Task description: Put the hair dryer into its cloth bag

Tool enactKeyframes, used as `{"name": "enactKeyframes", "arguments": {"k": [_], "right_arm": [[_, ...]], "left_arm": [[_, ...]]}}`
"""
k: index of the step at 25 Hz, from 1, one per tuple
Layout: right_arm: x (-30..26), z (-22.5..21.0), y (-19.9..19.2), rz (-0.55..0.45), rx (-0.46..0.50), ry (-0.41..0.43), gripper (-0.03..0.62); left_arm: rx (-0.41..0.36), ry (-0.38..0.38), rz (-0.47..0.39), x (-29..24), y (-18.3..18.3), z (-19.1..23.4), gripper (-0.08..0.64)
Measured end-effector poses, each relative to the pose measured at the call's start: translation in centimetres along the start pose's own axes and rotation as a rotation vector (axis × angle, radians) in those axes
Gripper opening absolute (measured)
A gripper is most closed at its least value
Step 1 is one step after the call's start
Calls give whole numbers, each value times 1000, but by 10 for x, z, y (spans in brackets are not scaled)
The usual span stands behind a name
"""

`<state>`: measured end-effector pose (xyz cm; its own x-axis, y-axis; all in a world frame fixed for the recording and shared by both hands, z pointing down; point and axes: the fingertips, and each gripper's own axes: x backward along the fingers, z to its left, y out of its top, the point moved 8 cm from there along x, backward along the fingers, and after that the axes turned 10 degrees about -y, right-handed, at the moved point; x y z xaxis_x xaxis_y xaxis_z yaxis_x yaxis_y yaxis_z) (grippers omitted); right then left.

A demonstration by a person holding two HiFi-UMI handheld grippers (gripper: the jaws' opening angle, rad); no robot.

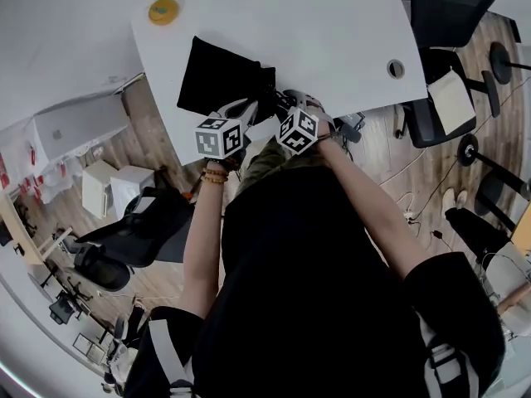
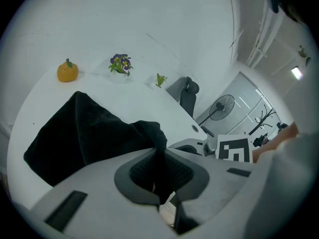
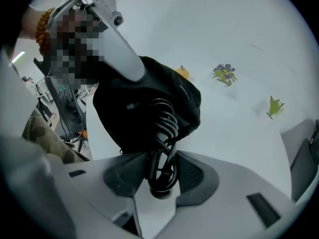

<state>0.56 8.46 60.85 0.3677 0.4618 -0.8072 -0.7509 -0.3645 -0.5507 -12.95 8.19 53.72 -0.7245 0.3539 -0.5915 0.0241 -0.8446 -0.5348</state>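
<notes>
Left gripper (image 1: 247, 109) and right gripper (image 1: 280, 104) meet at the mouth of the cloth bag (image 1: 217, 77), at the near edge of the white table (image 1: 332, 31). The bag lies lengthwise away from them, with bare tabletop to its right.
Left gripper view: the jaws are pressed together on a fold of the bag's rim.
Right gripper view: the jaws clamp the hair dryer's coiled cord (image 3: 162, 133), which runs from them straight into the bag's mouth.

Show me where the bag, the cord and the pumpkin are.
bag (image 2: 75, 133): left gripper view, on the flat cloth.
cord (image 3: 163, 126): right gripper view, on the coiled loops.
pumpkin (image 2: 67, 72): left gripper view, on its orange body.
</notes>
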Motion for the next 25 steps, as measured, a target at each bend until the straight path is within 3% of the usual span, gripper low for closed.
{"name": "enactKeyframes", "arguments": {"k": [2, 15, 19, 23, 25], "right_arm": [[0, -1, -2, -13, -20, 15, 168], [17, 5, 41, -177, -10, 4, 146], [-1, 11, 51, -188, -22, 24, 145], [-19, 7, 34, -134, -68, 44, 161], [-18, 7, 28, -131, -47, 55, 181]], "left_arm": [[-10, -5, 12, -2, -1, -2, 40], [-38, -63, 18, -8, 4, -18, 38], [2, -65, -17, 0, 4, -14, 38], [54, -69, -63, 4, 2, -15, 38], [55, -62, -63, 7, 1, -13, 38]]}}
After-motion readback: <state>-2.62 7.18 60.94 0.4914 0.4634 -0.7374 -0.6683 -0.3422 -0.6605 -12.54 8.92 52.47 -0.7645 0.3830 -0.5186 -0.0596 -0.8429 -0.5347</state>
